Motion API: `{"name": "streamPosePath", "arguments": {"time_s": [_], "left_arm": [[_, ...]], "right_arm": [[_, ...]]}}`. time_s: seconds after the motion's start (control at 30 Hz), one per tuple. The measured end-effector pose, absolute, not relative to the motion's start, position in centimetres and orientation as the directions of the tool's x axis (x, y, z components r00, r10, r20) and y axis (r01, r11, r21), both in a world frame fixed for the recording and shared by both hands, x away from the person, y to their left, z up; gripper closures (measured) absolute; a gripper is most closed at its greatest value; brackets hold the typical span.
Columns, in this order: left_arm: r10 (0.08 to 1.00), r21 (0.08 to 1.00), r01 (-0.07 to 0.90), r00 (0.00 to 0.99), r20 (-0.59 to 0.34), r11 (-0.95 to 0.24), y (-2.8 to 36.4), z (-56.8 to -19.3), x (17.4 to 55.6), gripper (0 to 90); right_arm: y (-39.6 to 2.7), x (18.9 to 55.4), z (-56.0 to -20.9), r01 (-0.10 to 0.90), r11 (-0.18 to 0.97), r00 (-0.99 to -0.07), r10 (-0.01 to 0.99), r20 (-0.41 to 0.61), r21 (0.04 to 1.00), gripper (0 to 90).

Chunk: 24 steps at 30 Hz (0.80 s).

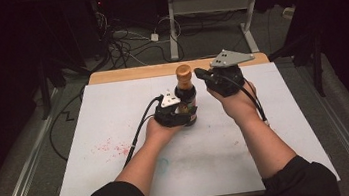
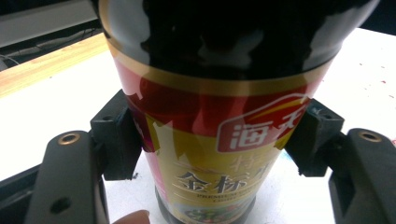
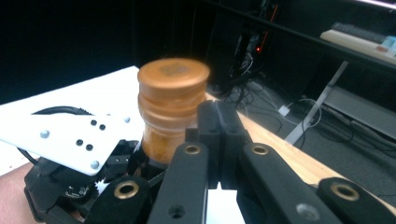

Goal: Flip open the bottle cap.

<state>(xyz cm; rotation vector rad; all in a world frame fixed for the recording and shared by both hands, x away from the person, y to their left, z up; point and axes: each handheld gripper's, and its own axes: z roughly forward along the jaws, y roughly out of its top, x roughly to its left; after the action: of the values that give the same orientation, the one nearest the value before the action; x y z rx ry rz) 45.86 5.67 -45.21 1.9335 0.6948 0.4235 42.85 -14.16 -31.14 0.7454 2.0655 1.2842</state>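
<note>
High view: your left claw (image 1: 180,111) grips the sauce bottle (image 1: 186,96) upright on the worktop (image 1: 114,115) — done. Right claw (image 1: 203,74) (clenched, empty) sits beside the cap (image 1: 183,71) — uncapping, presumably, remains.

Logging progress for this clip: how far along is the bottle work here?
Done: the left gripper is clamped on the bottle, upright on the table. In hand: the right gripper, jaws shut, sits beside the orange cap. Left: the cap is still on.
</note>
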Motion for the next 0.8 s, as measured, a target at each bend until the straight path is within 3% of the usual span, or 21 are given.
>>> {"name": "streamPosePath", "arguments": {"time_s": [0.8], "left_arm": [[0.64, 0.894, 0.293, 0.768, -0.009, -0.339, 5.62, -45.13, 45.8, 28.9]], "right_arm": [[-13.21, 42.68, -30.97, 0.144, 0.389, -0.674, 0.712, -0.198, 0.91, 90.0]]}}
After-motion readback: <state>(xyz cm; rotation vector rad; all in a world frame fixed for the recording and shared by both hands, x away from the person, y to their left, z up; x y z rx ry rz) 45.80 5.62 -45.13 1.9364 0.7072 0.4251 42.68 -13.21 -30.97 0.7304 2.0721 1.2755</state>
